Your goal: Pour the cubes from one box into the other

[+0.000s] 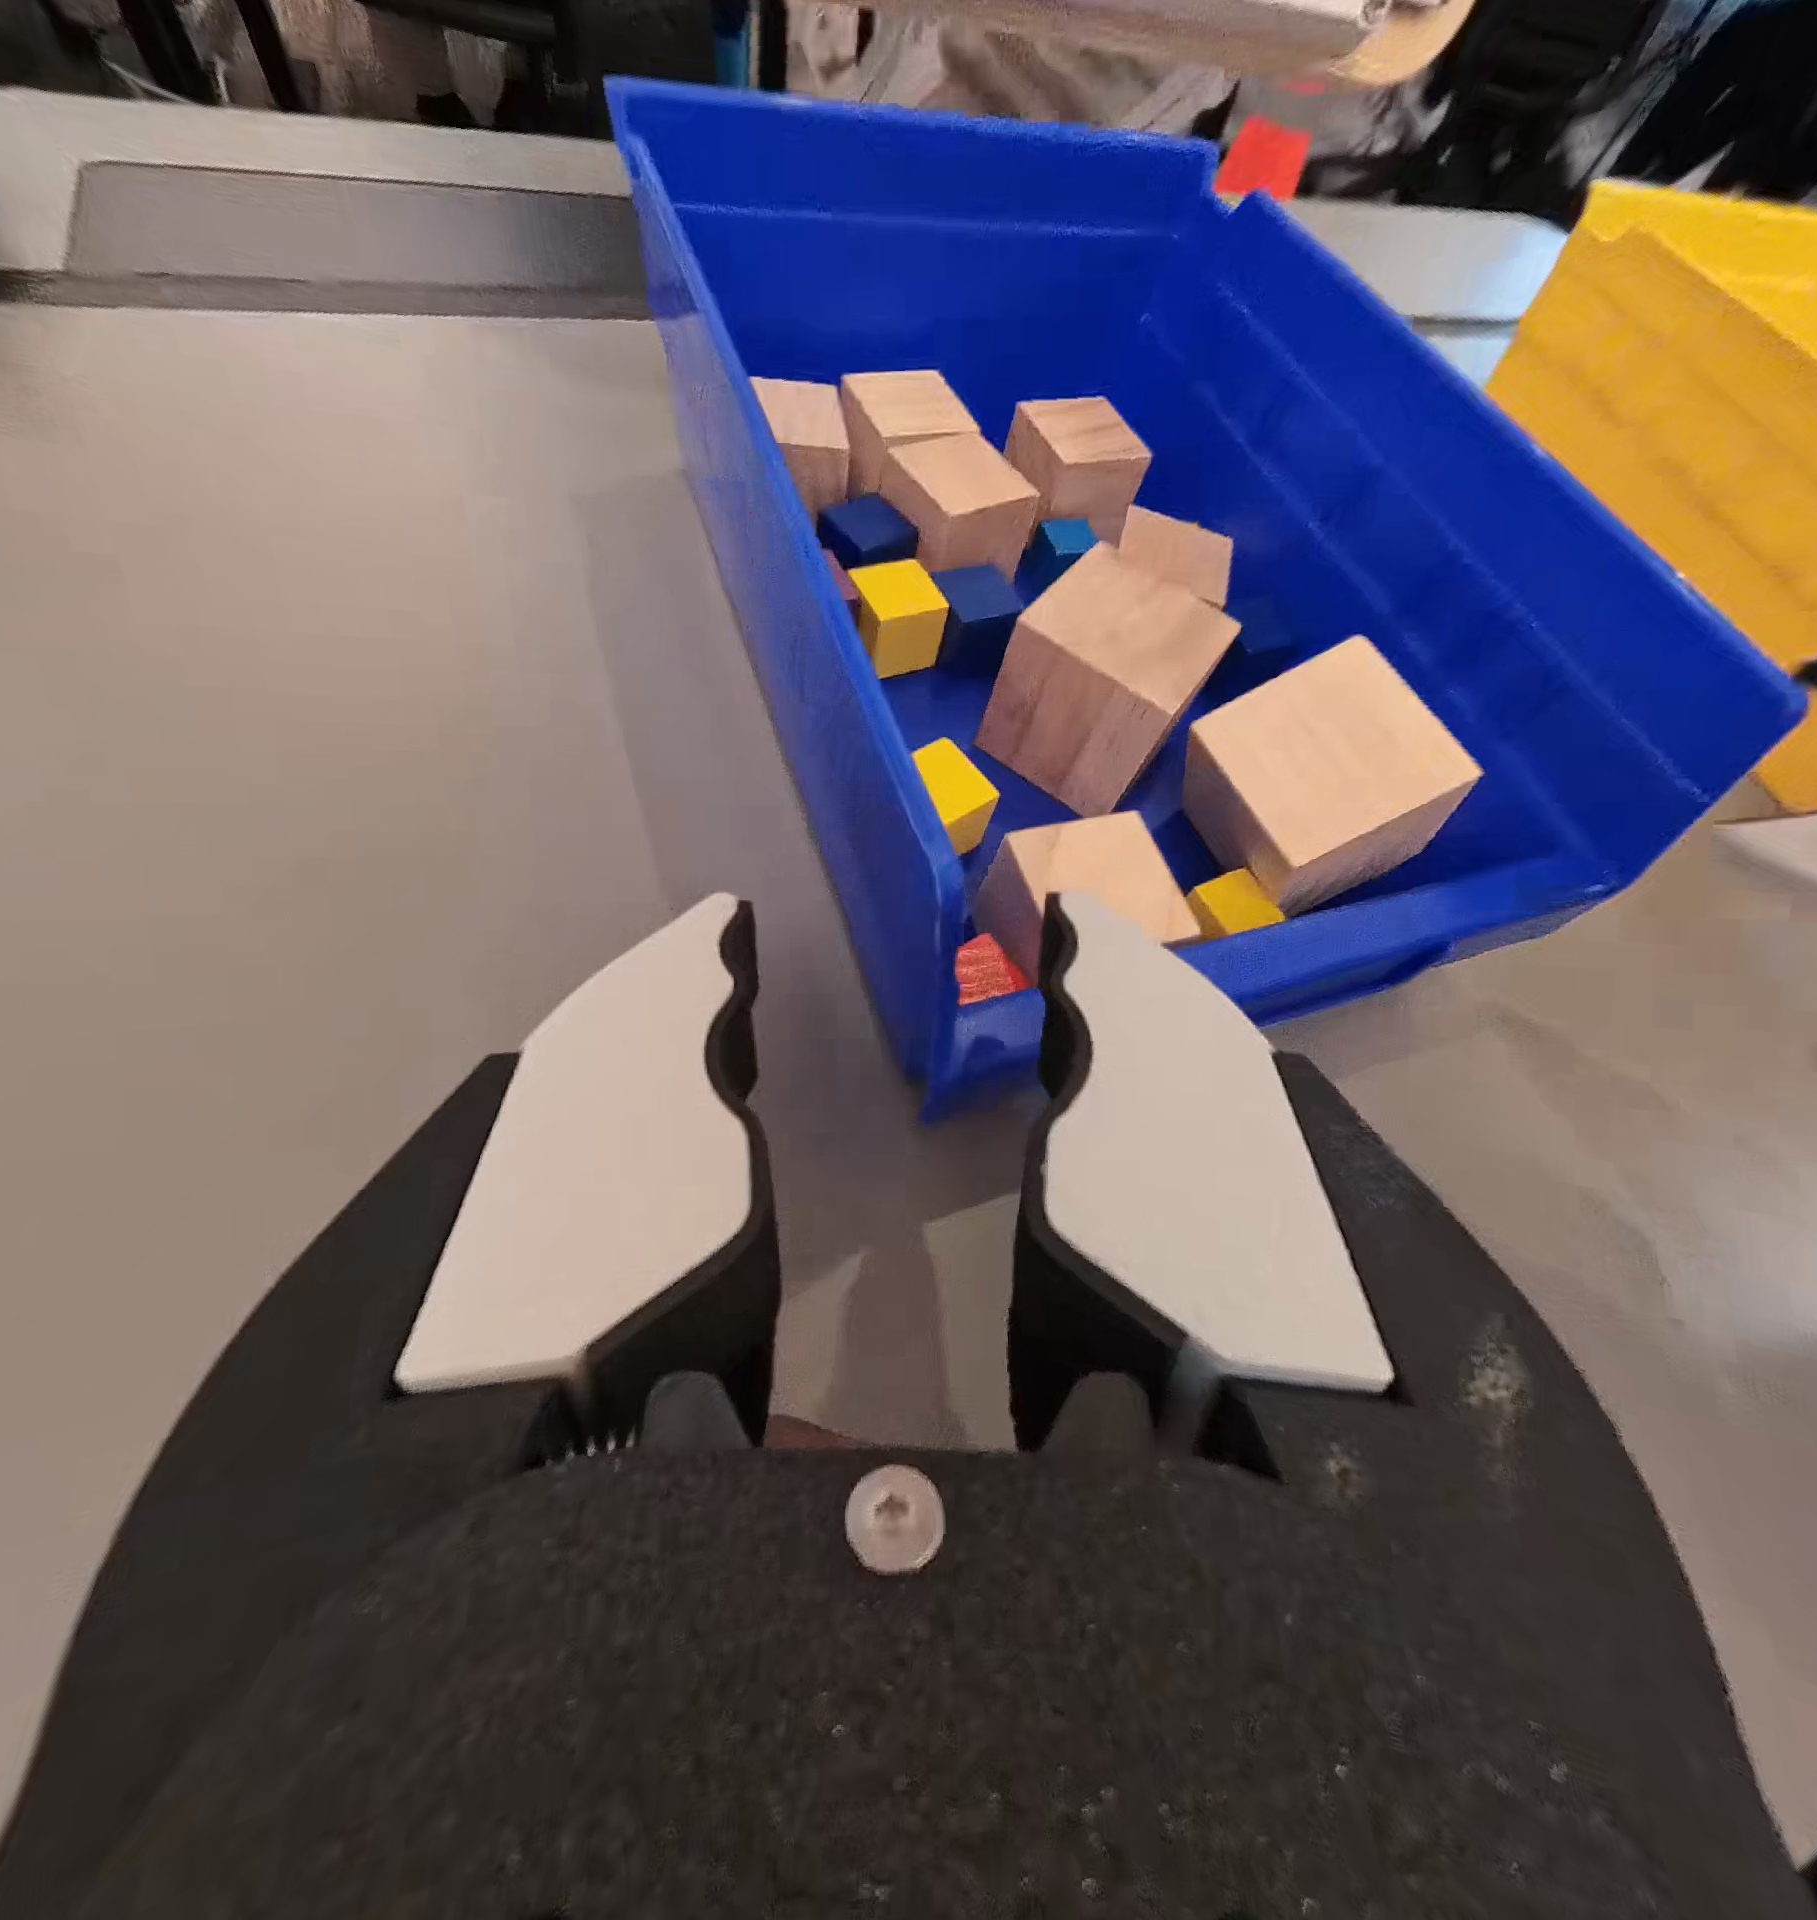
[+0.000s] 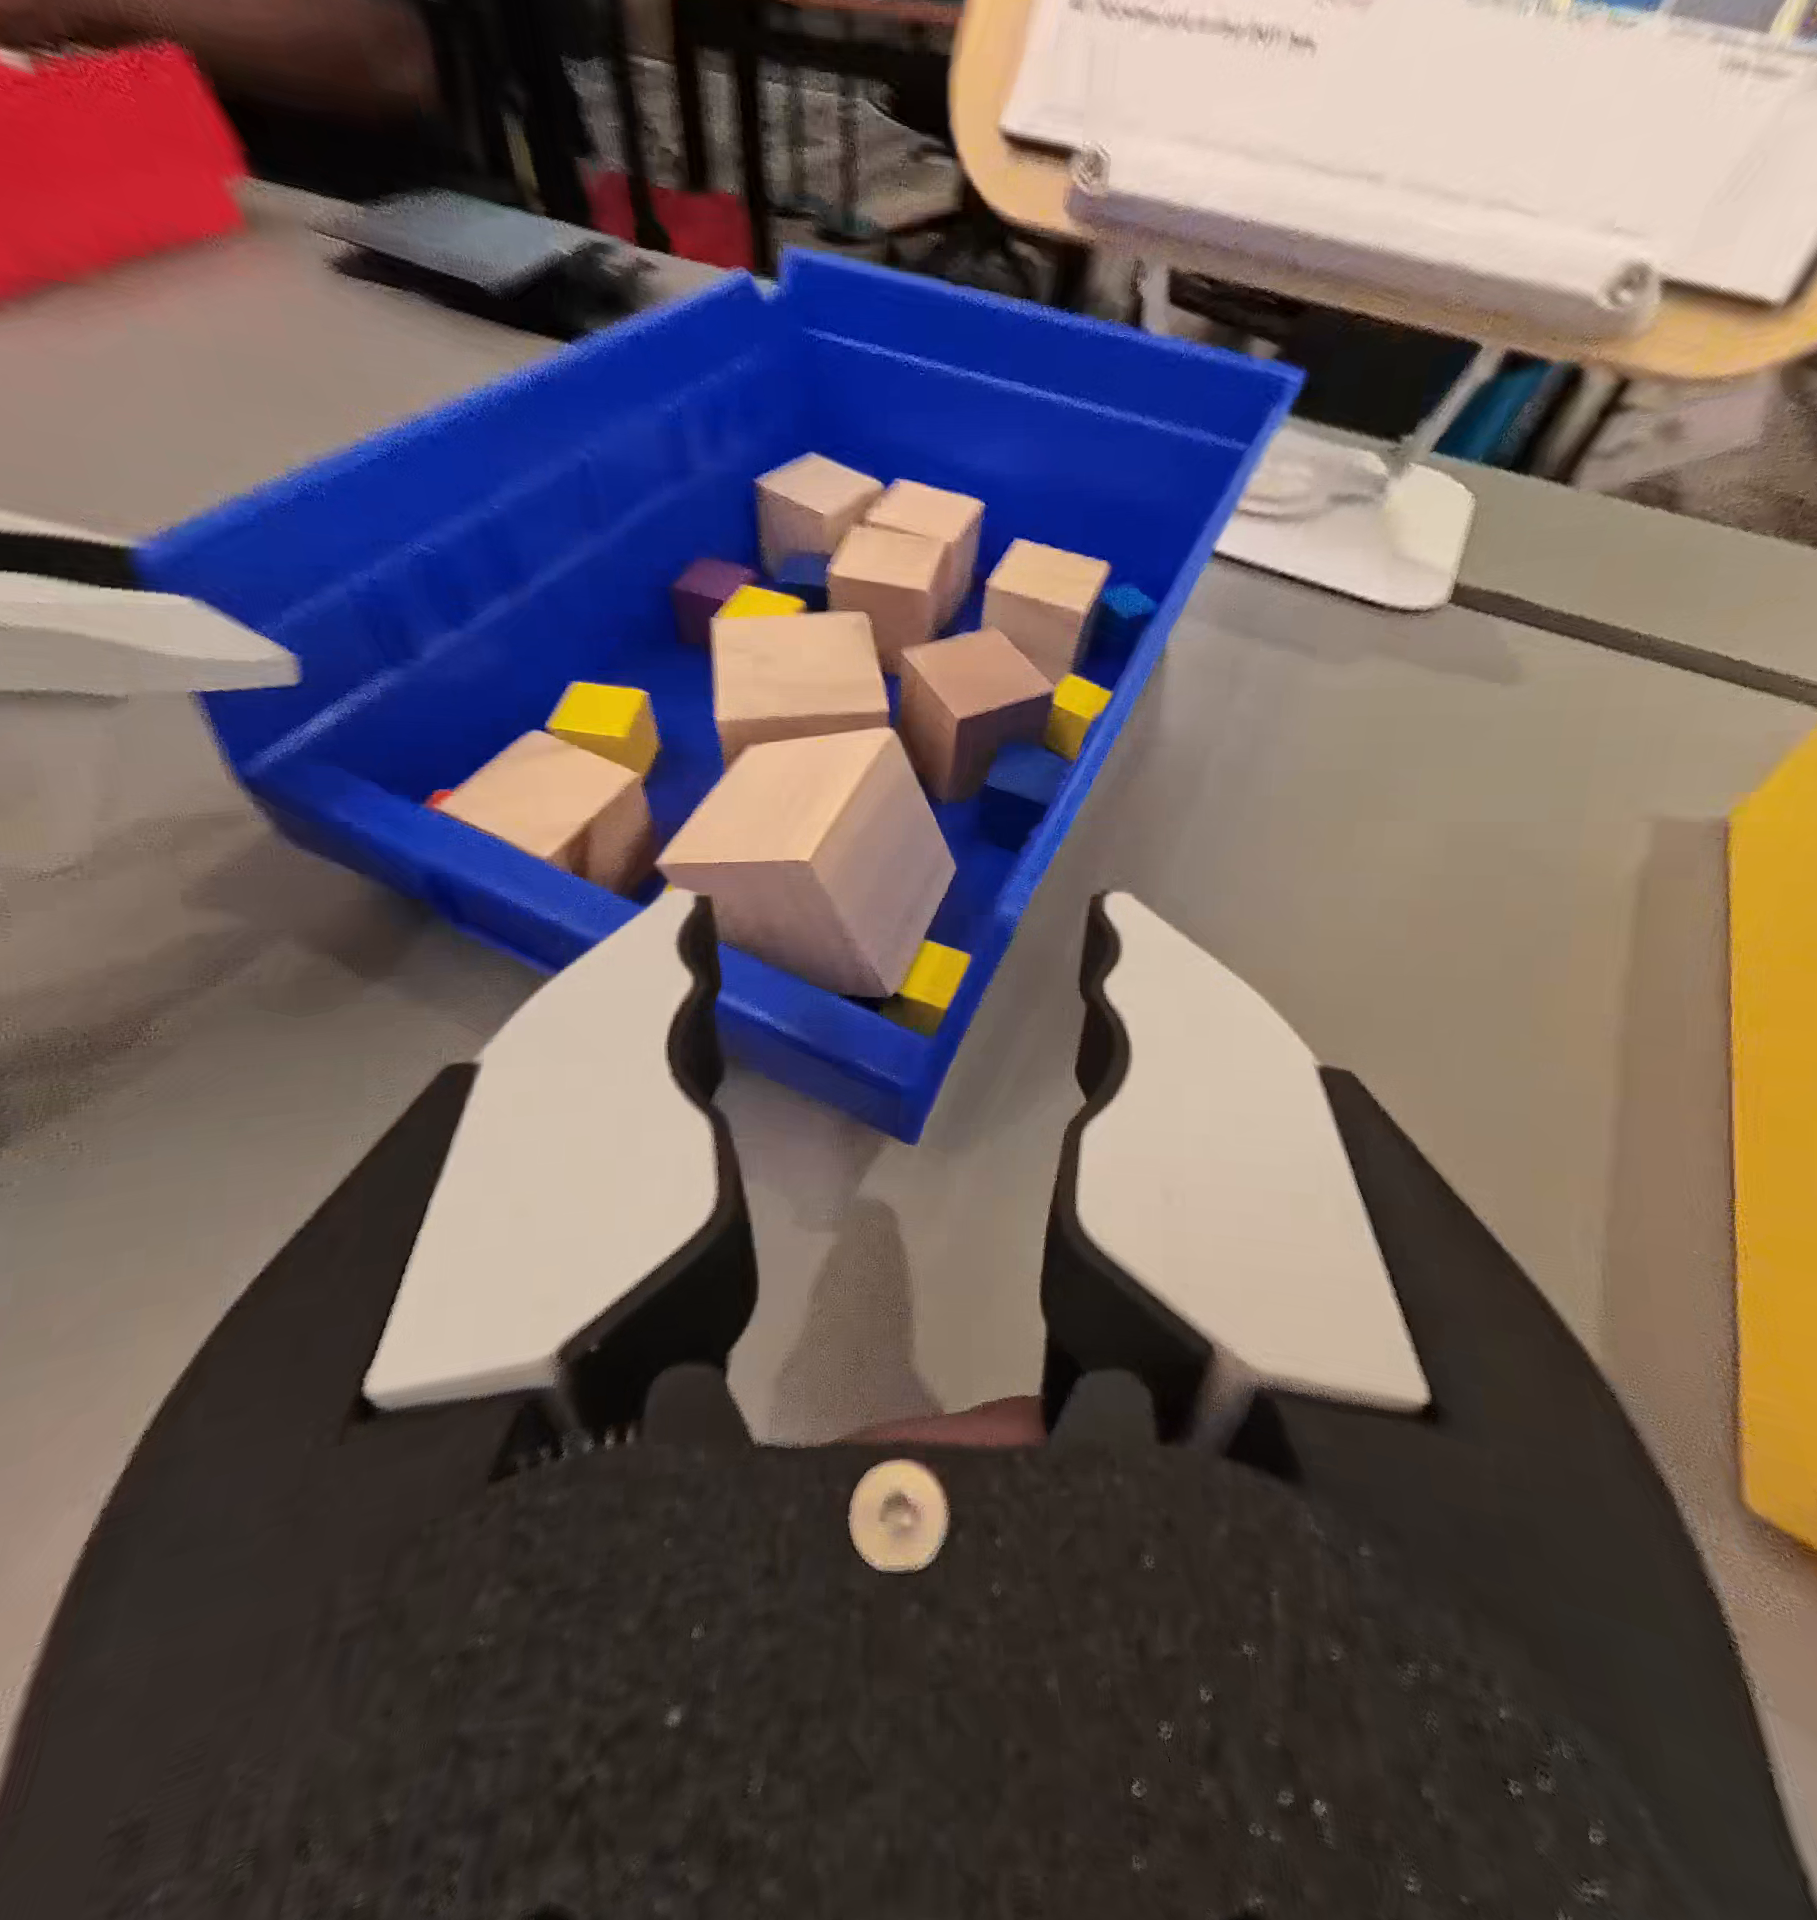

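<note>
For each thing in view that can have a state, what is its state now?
blue box: upright on the table, holding the cubes, not gripped.
wooden cubes: loose inside the blue box, some tilted.
small coloured cubes: scattered between the wooden ones.
yellow box: beside the blue box, inside hidden.
left gripper: open, at a box corner.
right gripper: open, at another corner.

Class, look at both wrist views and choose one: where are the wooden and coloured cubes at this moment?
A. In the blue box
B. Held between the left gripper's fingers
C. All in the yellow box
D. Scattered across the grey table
A: the cubes lie inside the blue box, while the left gripper and right gripper are both open and hold nothing.
</note>
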`<state>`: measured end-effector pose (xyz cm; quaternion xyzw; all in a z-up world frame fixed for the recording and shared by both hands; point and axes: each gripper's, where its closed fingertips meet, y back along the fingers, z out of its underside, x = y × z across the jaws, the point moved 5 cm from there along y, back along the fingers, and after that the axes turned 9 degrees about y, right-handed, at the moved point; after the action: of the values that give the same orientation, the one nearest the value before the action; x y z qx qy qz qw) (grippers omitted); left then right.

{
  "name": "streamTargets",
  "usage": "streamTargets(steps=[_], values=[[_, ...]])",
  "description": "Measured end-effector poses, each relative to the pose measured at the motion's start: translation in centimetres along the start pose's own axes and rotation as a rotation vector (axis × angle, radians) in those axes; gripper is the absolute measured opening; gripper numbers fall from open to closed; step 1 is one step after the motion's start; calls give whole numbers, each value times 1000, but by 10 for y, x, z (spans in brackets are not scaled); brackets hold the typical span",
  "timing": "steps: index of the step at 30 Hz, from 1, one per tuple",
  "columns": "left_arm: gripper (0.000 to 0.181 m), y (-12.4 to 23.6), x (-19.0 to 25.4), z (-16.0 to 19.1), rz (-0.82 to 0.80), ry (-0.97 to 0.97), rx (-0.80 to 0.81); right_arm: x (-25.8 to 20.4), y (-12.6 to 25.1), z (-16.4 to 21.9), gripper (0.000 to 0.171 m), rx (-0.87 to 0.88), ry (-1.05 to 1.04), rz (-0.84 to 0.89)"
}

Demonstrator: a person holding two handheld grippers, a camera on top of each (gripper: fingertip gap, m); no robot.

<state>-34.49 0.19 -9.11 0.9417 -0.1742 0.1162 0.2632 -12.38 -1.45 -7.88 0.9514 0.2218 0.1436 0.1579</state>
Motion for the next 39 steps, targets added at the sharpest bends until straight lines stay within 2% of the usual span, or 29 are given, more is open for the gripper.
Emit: streamTargets(steps=[3, 5, 7, 8, 10, 12, 16, 19, 25, 29, 34, 39], values=[[44, -7, 7, -4, 65, 41, 60, -5, -19, 6, 55, -20, -122, 28], [36, -14, 11, -8, 50, 38, 71, -1, -26, 10, 43, -32, -198, 51], [33, -24, 12, -7, -21, 10, 49, 1, -29, 12, 35, -18, -234, 84], [29, -28, 10, -7, -77, -16, 50, 4, -29, 14, 23, -20, -224, 124], [6, -29, 3, -8, -185, -98, 58, 7, -29, 19, 5, -39, -186, 201], [5, -28, 2, -9, -221, -119, 39, 4, -29, 18, 5, -46, -138, 237], [3, -17, -8, -20, -204, -37, 50, -13, -24, 3, 5, -15, -103, 322], [3, -2, -29, -30, -190, -6, 67, -34, -32, -14, 4, 4, -137, 307], [3, 42, -97, -42, -287, -21, 149, -99, -67, -49, 4, 33, -120, 216], [3, 66, -150, -41, -294, 32, 168, -145, -92, -67, 4, 32, -84, 175], [3, 74, -196, -36, -284, 43, 157, -183, -118, -69, 5, -7, -67, 126], [4, 75, -207, -30, -268, 31, 159, -193, -119, -63, 6, 8, -82, 116]])
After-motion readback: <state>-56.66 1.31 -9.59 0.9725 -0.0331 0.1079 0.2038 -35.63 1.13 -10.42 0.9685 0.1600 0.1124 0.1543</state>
